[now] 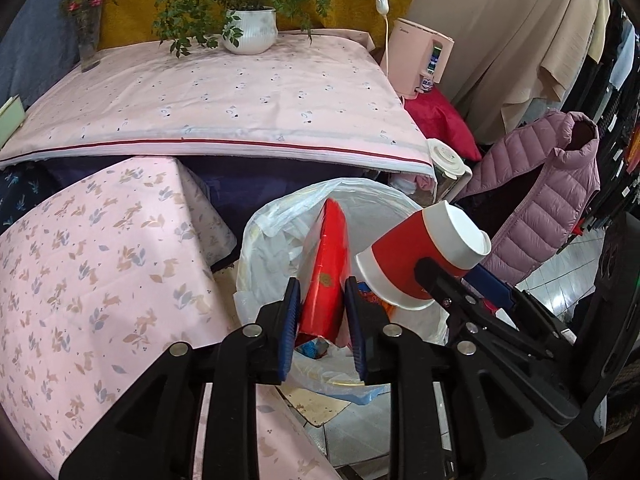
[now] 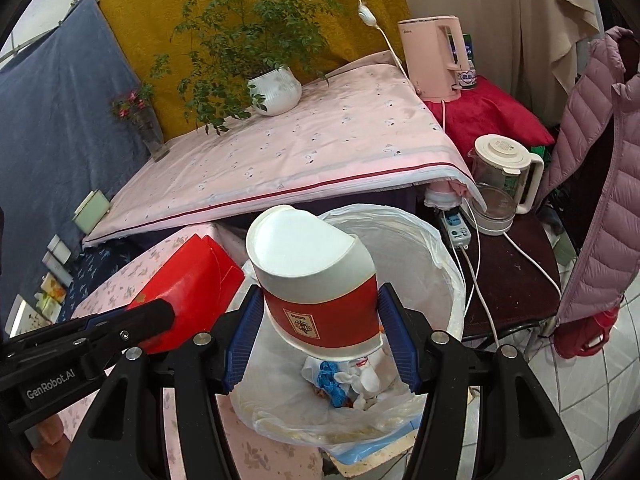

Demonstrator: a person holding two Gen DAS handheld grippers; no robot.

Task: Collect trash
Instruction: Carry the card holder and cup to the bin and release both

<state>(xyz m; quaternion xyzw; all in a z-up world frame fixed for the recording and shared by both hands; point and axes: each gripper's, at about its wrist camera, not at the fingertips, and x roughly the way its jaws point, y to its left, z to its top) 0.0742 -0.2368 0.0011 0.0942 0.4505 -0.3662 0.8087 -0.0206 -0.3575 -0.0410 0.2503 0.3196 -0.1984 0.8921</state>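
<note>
My left gripper (image 1: 322, 300) is shut on a flat red box (image 1: 326, 272) and holds it over the bin lined with a white plastic bag (image 1: 276, 216). The red box also shows in the right wrist view (image 2: 184, 280), at the left. My right gripper (image 2: 320, 320) is shut on a red and white paper cup (image 2: 316, 284), tilted, above the same bin (image 2: 420, 248). The cup shows in the left wrist view (image 1: 420, 256) to the right of the box. Crumpled white and blue trash (image 2: 348, 380) lies inside the bin.
A table with a pink cloth (image 1: 224, 96) stands behind the bin, with a potted plant (image 1: 250, 30) and a vase (image 1: 86, 36). A floral-covered surface (image 1: 92, 272) is at left. A kettle (image 2: 504, 176), a pink appliance (image 2: 436, 56) and a purple jacket (image 2: 600, 184) are at right.
</note>
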